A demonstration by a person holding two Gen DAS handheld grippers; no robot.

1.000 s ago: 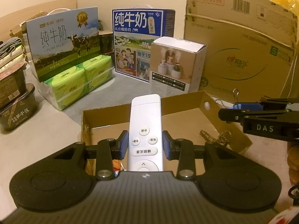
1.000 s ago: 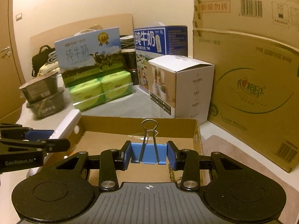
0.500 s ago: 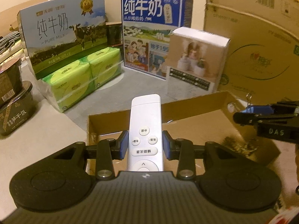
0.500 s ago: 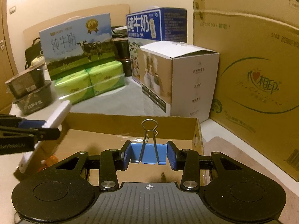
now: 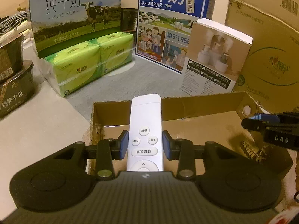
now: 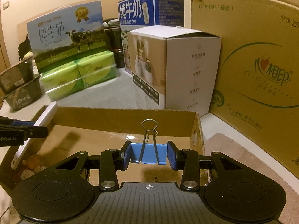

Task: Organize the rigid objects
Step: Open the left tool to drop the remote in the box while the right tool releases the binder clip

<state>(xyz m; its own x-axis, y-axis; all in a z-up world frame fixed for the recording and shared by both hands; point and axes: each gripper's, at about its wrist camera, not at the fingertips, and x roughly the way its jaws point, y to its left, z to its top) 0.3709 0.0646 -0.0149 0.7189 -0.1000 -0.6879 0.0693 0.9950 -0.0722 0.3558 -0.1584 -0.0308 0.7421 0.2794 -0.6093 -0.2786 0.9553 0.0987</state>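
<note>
1. The left gripper [image 5: 145,144] is clamped on a white remote control [image 5: 144,130], its blue pads pressing both long edges at the button zone. The remote points forward, its far end over the rear wall of an open shallow cardboard box [image 5: 205,108].
2. The right gripper [image 6: 149,154] grips a blue binder clip [image 6: 148,153] by its sides, the wire handles standing up; it hangs over the box's floor [image 6: 112,130], near the right wall.
3. Seen from the left wrist, the right gripper [image 5: 261,120] enters at the right edge, marked "DAS". Seen from the right wrist, the left gripper [image 6: 28,128] enters at the left edge, marked "Robot.AI", with the remote [image 6: 37,128] tilted, its far end raised.
4. A small metal chain-like item [image 5: 250,149] lies on the box floor under the right gripper; what it is cannot be told.
5. Behind the box stand a milk carton reading "PURE MILK" [image 5: 74,16] with a cow, a blue milk carton [image 5: 168,18] reading "1956" in part, and a white humidifier box [image 5: 214,56].
6. Green tissue packs [image 5: 89,65] lie in front of the "PURE MILK" carton; dark bowls [image 5: 13,85] are stacked at the left.
7. A large brown carton [image 6: 261,65] printed "DT15150" stands at the right.
</note>
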